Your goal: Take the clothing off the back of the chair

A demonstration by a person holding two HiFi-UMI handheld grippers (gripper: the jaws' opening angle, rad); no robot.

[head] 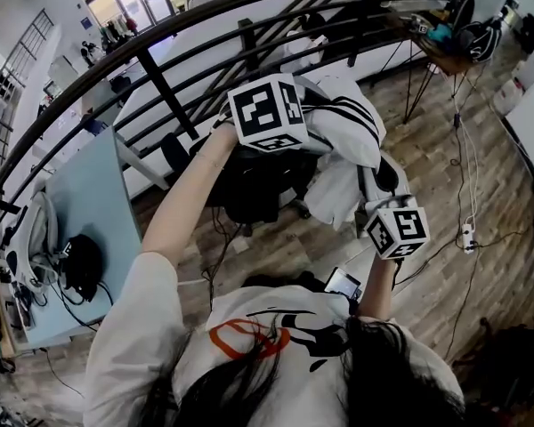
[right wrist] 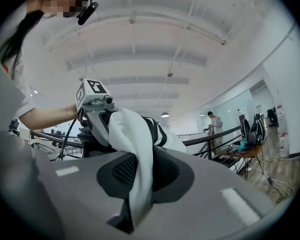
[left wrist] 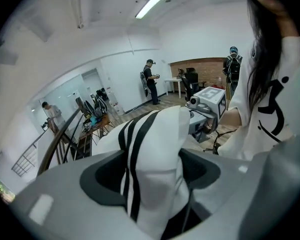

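A white garment with black stripes (head: 349, 124) hangs bunched between both grippers, above a black chair (head: 249, 189). My left gripper (head: 313, 121), under its marker cube, reaches into the garment's upper part. In the left gripper view a thick striped fold (left wrist: 155, 149) fills the gap between the jaws of the left gripper (left wrist: 152, 176). My right gripper (head: 376, 183) sits lower right; in the right gripper view it (right wrist: 142, 176) pinches a thin white fold (right wrist: 135, 144). The left gripper's cube (right wrist: 92, 95) shows beyond that fold.
A curved black railing (head: 160, 78) runs behind the chair. A light blue table (head: 93, 194) with black gear stands at the left. Cables and a power strip (head: 467, 236) lie on the wood floor at the right. Other people (left wrist: 151, 81) stand far off.
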